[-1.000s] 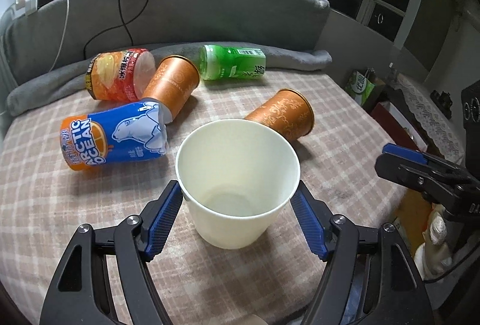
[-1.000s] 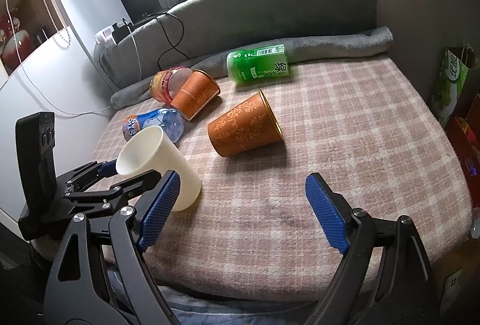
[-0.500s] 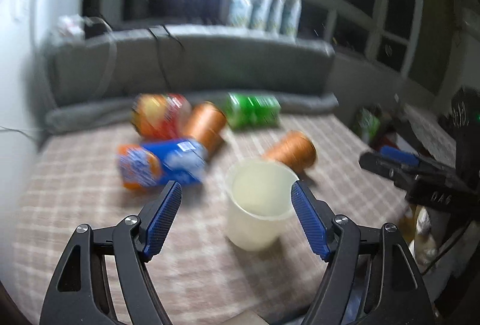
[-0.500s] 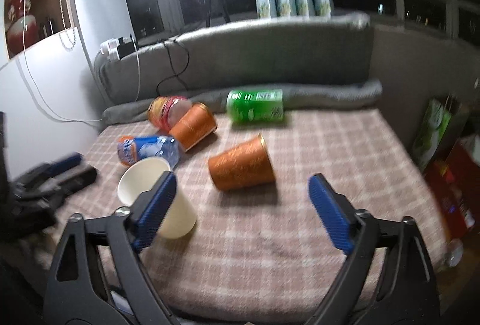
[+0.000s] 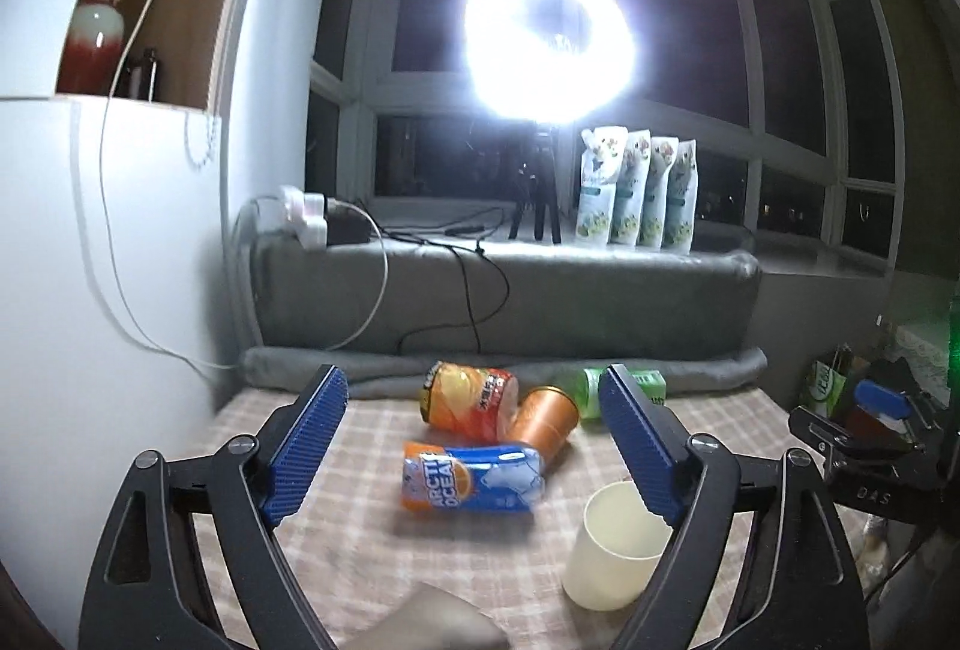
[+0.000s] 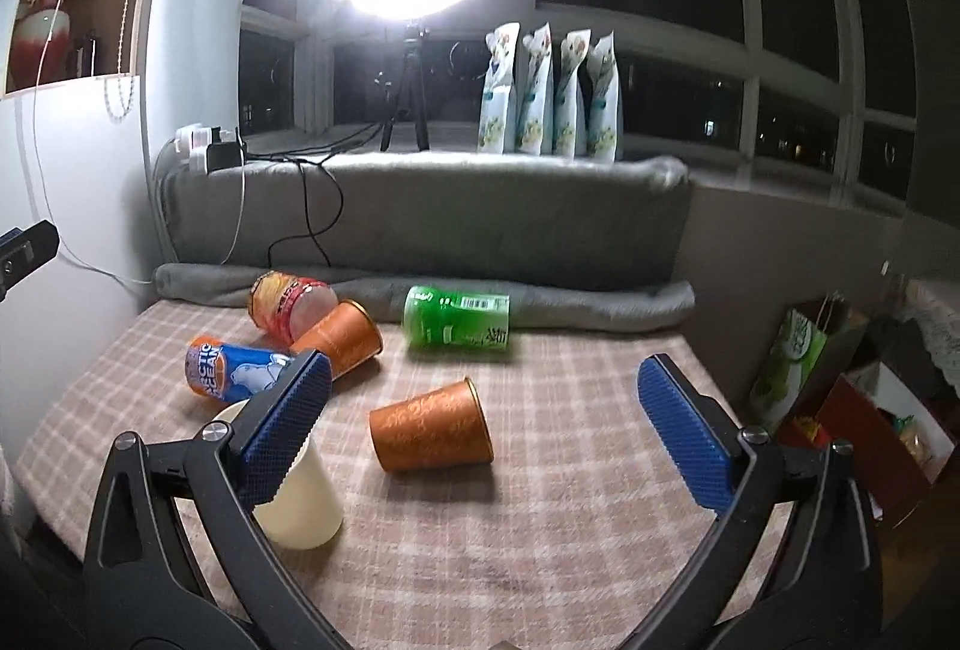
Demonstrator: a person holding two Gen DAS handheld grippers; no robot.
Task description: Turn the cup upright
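Blue pads on left gripper (image 5: 474, 452) spread wide, holding nothing | right gripper (image 6: 486, 431) same, wide open | cream cup (image 5: 618, 554) upright on checked cloth (image 6: 540, 530), near front edge | orange cup (image 6: 429, 434) lying sideways beside it

both cams sit low at the near edge of the pink plaid-covered table (image 5: 336, 524), looking across it toward the grey padded backrest (image 6: 420, 218) and the glowing ring light (image 5: 549, 44) by the dark windows. left view sits further left, right view further right. both share the toppled cans mid-frame and the cream paper cup (image 5: 615, 548) (image 6: 300, 500), which sits close, low in each frame.
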